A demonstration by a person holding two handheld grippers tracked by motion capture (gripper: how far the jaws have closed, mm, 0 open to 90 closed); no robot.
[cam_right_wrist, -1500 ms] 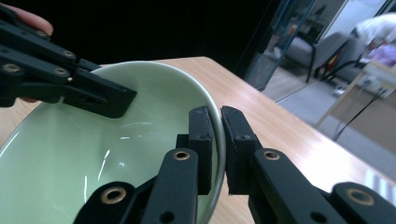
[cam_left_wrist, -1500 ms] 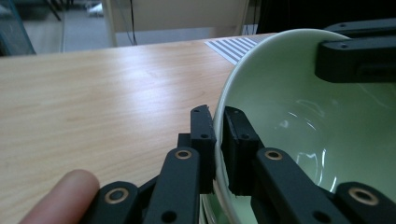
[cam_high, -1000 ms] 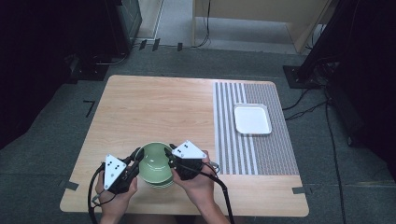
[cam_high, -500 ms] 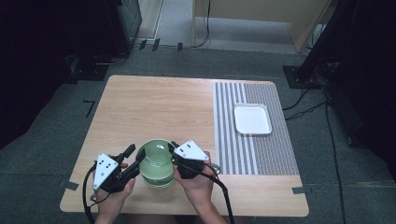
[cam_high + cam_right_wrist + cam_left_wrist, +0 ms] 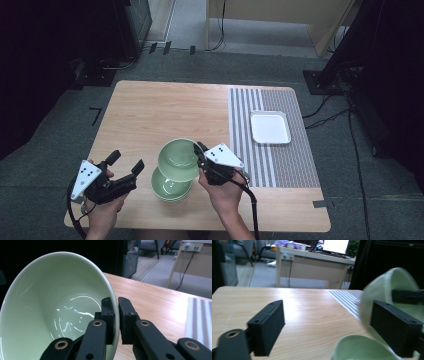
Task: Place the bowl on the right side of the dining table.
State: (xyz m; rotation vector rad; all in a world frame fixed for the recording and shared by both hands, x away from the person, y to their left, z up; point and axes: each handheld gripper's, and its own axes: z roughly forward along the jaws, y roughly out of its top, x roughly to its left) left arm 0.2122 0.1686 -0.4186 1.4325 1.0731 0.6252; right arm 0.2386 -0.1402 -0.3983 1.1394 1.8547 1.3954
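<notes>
Two pale green bowls sit near the table's front edge. The lower bowl (image 5: 171, 187) (image 5: 362, 350) rests on the wood. The upper bowl (image 5: 178, 159) (image 5: 57, 302) (image 5: 384, 287) hangs tilted above it, and my right gripper (image 5: 202, 150) (image 5: 117, 307) is shut on its right rim, one jaw inside and one outside. My left gripper (image 5: 126, 161) (image 5: 329, 315) stands to the left of the bowls, apart from them. Its jaws have just been opening and are wide apart, with nothing between them.
A white square tray (image 5: 270, 127) lies on a grey striped mat (image 5: 280, 160) at the table's right side. Bare wood (image 5: 150, 115) spreads behind and to the left of the bowls. Cables trail from both grippers toward the front edge.
My left gripper has let go of the bowl's left rim, opened, and drawn away to the left. The right gripper has raised and tilted the upper bowl off the lower one.
</notes>
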